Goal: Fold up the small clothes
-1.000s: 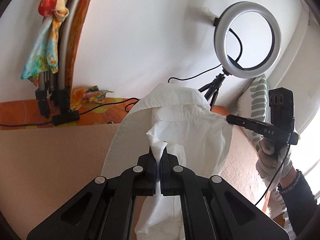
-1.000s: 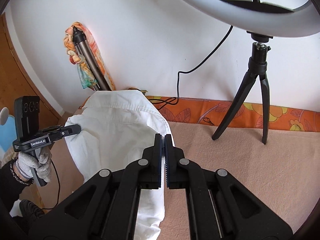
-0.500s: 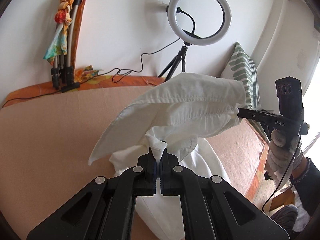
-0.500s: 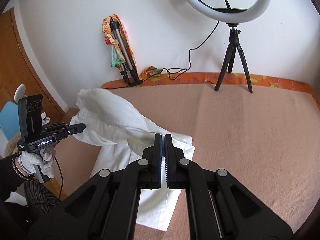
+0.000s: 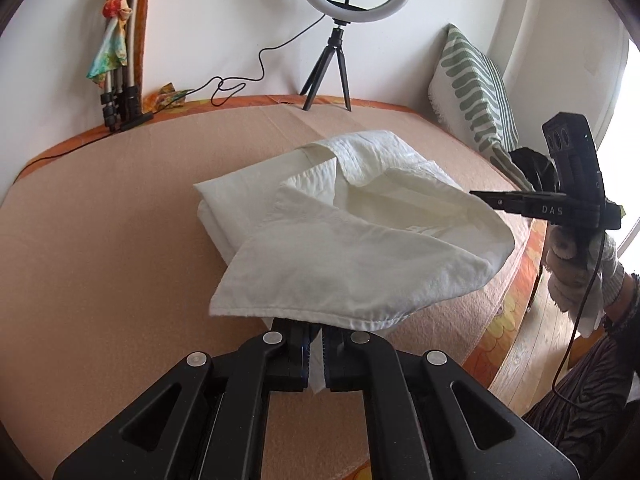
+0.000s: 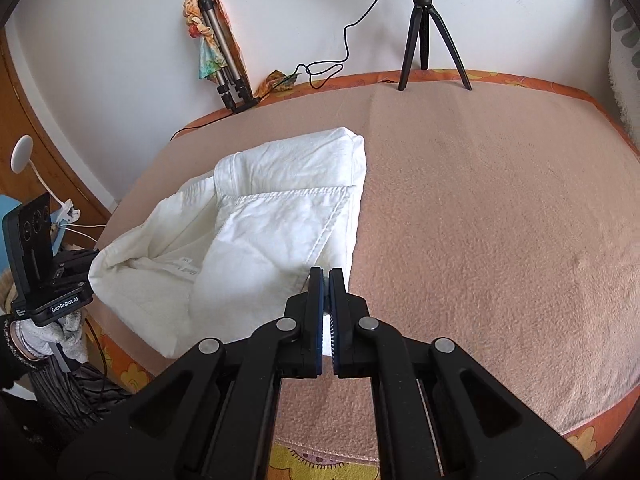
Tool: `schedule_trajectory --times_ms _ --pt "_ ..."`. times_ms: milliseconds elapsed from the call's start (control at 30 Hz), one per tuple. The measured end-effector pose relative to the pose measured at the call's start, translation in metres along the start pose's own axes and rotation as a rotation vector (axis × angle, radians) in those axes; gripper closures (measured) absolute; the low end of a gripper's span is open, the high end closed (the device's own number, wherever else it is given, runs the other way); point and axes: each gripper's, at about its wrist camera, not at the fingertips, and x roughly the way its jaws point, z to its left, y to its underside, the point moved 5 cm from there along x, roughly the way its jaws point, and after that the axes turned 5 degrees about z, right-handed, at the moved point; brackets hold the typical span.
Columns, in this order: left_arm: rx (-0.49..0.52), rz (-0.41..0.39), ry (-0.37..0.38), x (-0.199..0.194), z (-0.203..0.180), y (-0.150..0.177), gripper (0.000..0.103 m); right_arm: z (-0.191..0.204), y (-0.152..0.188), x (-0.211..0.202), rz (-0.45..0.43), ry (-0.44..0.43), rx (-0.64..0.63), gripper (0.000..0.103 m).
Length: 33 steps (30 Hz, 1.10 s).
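Claws pinched the white cotton shirt (image 5: 360, 264): left claw (image 5: 316, 344), right claw (image 6: 326, 300). We judged lowering both corners evenly onto the peach blanket (image 6: 480, 200) best.

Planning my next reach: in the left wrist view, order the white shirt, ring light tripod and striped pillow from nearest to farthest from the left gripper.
1. white shirt, pinched in the left gripper.
2. striped pillow, far right.
3. ring light tripod, back centre by the wall.
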Motion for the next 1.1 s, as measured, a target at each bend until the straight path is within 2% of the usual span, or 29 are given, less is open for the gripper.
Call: schedule_trajectory --times_ms 100,233,367,467,633,700,767,867,933,1000,1100 --pt "0.061 0.047 -0.037 -0.010 -0.001 0.020 0.096 0.003 0.010 -0.005 0.034 0.036 -0.040 0.100" --pt "0.050 0.050 -0.026 -0.040 0.008 0.032 0.096 -0.003 0.028 -0.020 0.057 0.127 -0.060 0.099" --pt "0.019 -0.005 -0.034 -0.061 0.016 0.019 0.096 0.000 0.025 -0.036 -0.003 0.110 -0.036 0.096" --pt "-0.005 -0.039 -0.017 -0.060 0.018 -0.003 0.096 0.008 0.013 -0.033 -0.029 0.088 -0.041 0.096" --pt "-0.052 -0.087 0.017 -0.043 0.015 -0.039 0.094 0.021 -0.009 -0.012 -0.036 0.066 -0.065 0.096" --pt "-0.084 -0.092 0.039 -0.033 0.015 -0.052 0.094 0.025 -0.022 -0.003 -0.040 0.041 -0.064 0.096" --pt "-0.075 -0.088 0.031 -0.020 0.012 -0.064 0.094 0.027 -0.036 0.007 -0.048 0.030 -0.058 0.096" --pt "-0.077 -0.050 0.063 0.004 0.007 -0.076 0.094 0.028 -0.051 0.026 -0.046 0.035 -0.056 0.096" --pt "-0.075 -0.017 0.053 0.024 0.006 -0.079 0.090 0.027 -0.053 0.044 -0.011 0.030 -0.047 0.096" --pt "-0.085 0.033 0.055 0.044 0.006 -0.076 0.090 0.024 -0.046 0.063 0.039 0.046 -0.045 0.096" --pt "-0.064 0.134 0.022 0.072 0.007 -0.053 0.090 0.022 -0.021 0.085 0.141 0.022 -0.045 0.096"
